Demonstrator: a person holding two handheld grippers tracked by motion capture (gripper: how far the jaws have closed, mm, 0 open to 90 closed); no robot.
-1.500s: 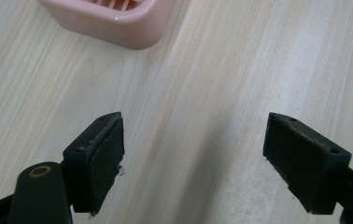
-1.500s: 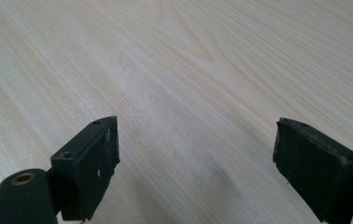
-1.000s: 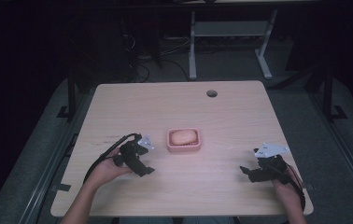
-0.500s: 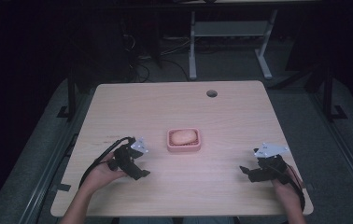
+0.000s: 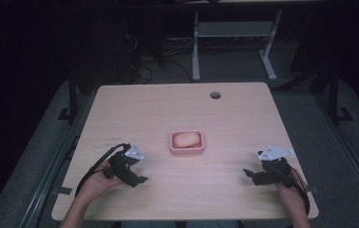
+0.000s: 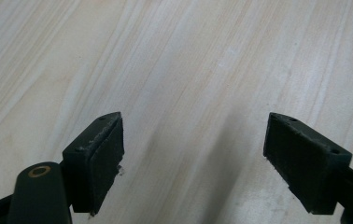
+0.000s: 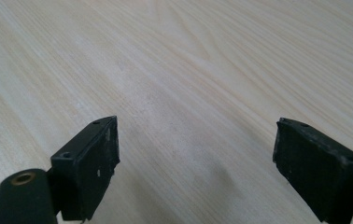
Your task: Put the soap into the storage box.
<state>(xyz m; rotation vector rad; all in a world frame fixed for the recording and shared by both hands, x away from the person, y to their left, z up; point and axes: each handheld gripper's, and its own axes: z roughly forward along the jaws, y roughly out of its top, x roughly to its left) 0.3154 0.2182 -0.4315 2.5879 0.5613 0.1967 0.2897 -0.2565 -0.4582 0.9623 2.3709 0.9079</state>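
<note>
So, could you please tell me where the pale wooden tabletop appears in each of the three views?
High view: the pale wooden tabletop spans the middle, with a pink ridged soap dish at its centre.
Left gripper view: it lies behind and between the open left hand-held gripper.
Right gripper view: likewise, beyond the open right hand-held gripper.
Shared landmark: its streaked wood grain.

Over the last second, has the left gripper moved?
Yes. In the high view the left gripper has pulled back toward the person's edge of the table and away from the pink soap dish, which has stayed put.
</note>
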